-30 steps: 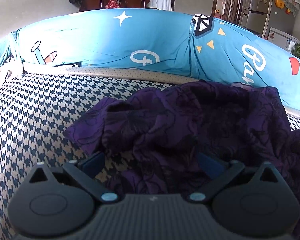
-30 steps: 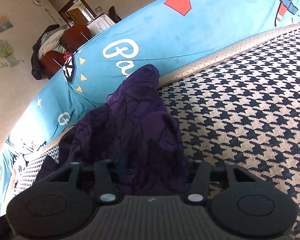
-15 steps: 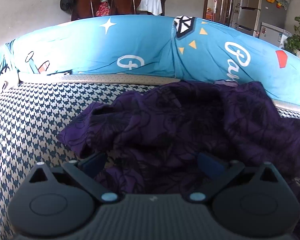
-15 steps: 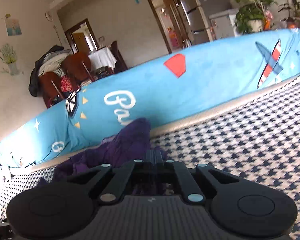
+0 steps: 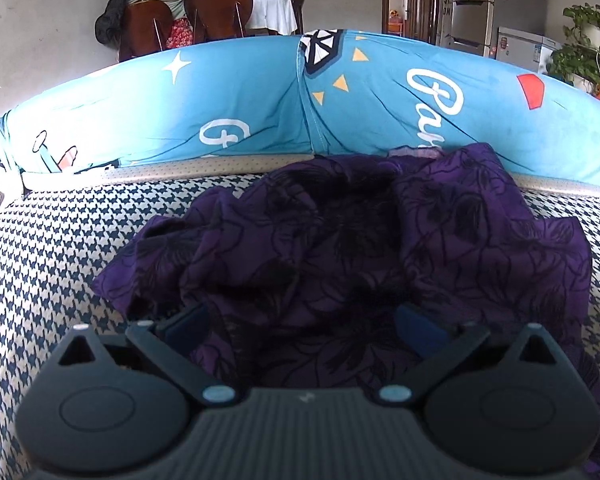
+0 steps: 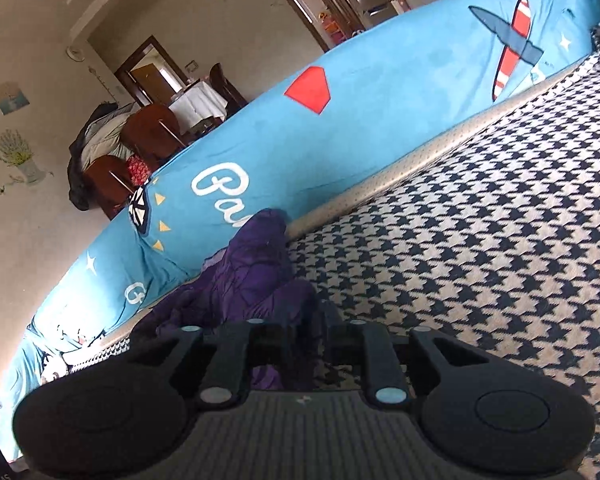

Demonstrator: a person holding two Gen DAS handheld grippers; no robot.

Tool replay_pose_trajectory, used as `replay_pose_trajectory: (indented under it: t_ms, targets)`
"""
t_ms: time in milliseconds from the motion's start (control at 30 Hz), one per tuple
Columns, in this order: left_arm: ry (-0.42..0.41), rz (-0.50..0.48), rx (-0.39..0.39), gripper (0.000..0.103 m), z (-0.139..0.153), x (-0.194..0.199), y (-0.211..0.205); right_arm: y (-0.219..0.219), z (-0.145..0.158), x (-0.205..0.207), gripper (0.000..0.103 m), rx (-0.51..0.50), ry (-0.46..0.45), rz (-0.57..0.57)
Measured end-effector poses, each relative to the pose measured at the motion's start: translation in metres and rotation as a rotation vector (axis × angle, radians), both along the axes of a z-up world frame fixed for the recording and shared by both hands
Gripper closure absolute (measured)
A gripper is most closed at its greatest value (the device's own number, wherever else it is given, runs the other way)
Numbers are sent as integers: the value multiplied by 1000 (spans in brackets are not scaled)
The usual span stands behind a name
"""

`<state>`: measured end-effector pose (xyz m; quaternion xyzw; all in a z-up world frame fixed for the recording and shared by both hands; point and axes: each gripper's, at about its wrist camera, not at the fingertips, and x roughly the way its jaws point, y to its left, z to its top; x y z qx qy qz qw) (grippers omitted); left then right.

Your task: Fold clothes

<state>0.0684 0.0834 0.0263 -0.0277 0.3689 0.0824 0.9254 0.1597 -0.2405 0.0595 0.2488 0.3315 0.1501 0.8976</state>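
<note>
A crumpled dark purple floral garment [image 5: 360, 256] lies on the houndstooth seat cover [image 5: 60, 256], against the blue backrest. My left gripper [image 5: 304, 320] is open, its blue-padded fingers [image 5: 184, 320] spread wide over the garment's near edge. In the right wrist view the same garment [image 6: 260, 276] lies bunched ahead. My right gripper [image 6: 292, 340] sits at its right end with the fingers part-way apart; purple cloth shows between them, but a grip on it is unclear.
A blue cartoon-print backrest [image 5: 260, 112] runs along the far side of the seat. Houndstooth seat [image 6: 480, 240] stretches to the right of the garment. Chairs [image 5: 188, 20], a fridge [image 5: 496, 4] and a plant [image 5: 584, 40] stand beyond.
The right gripper's fingers, shut half a second ago, have spread apart, and its view has tilted and dropped. The left gripper stayed open and moved slightly over the garment.
</note>
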Motion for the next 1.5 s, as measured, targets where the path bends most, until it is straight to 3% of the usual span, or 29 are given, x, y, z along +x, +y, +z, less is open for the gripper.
replay_pose_trajectory:
  t_ms: [33, 67, 300, 333, 367, 400, 700, 867, 1100, 1333, 1433, 1500]
  targets:
    - [4, 1, -1, 0, -1, 0, 0, 3, -3, 2, 59, 20, 5, 5]
    - [7, 1, -2, 0, -2, 0, 1, 5, -6, 5, 56, 38, 12, 9]
    - [32, 6, -11, 0, -8, 2, 3, 28, -22, 27, 55, 64, 65, -11]
    - [36, 7, -12, 0, -9, 2, 3, 31, -24, 28, 60, 60, 69, -13]
    - [39, 8, -13, 0, -10, 2, 3, 35, -26, 30, 84, 57, 72, -14]
    - [43, 8, -14, 0, -11, 2, 4, 38, -27, 32, 94, 48, 73, -17]
    - [38, 11, -16, 0, -8, 0, 4, 45, 6, 13, 95, -63, -63, -76]
    - [36, -1, -4, 0, -7, -1, -2, 25, 40, -3, 95, -164, -203, -220]
    - [34, -29, 14, 0, -8, -2, -13, -21, 73, -25, 95, -299, -297, -407]
    - [27, -87, 20, 0, -5, -6, -31, -86, 80, -42, 95, -458, -199, -663]
    - [26, -109, 24, 0, -4, -9, -39, -114, 73, -43, 95, -525, -71, -760]
    - [19, -123, 30, 0, -3, -10, -43, -133, 64, -40, 95, -518, 24, -789]
